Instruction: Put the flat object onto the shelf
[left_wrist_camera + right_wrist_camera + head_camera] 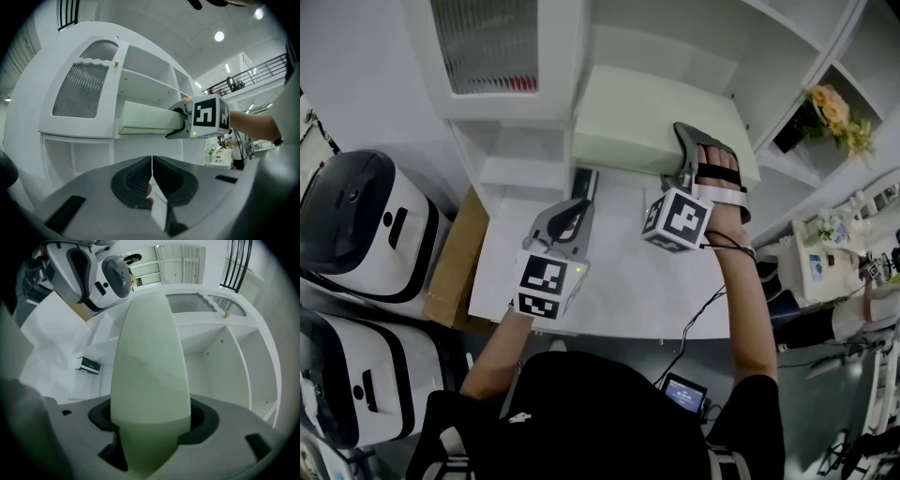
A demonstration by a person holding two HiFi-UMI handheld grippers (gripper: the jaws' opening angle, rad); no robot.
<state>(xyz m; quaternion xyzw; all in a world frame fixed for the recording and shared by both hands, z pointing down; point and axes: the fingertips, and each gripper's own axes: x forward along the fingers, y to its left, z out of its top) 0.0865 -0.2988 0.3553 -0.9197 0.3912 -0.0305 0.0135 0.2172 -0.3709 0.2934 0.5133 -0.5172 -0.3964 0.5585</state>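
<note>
The flat object [647,117] is a pale green slab, lying level and reaching into the white shelf unit [712,47] above the table. My right gripper [682,155] is shut on its near right edge. In the right gripper view the slab [150,366] fills the gap between the jaws of that gripper [152,423] and runs straight ahead toward the shelves. In the left gripper view the slab [145,119] sticks out of the shelf opening, with the right gripper [176,124] at its end. My left gripper [575,208] hovers over the white table [609,300], shut and empty [152,176].
A cabinet door with ribbed glass [487,47] stands left of the open shelves. A small green-and-white box [584,183] lies on the table by the shelf. White machines [356,216] and a cardboard box [455,258] are on the left. Flowers [834,108] sit at the right.
</note>
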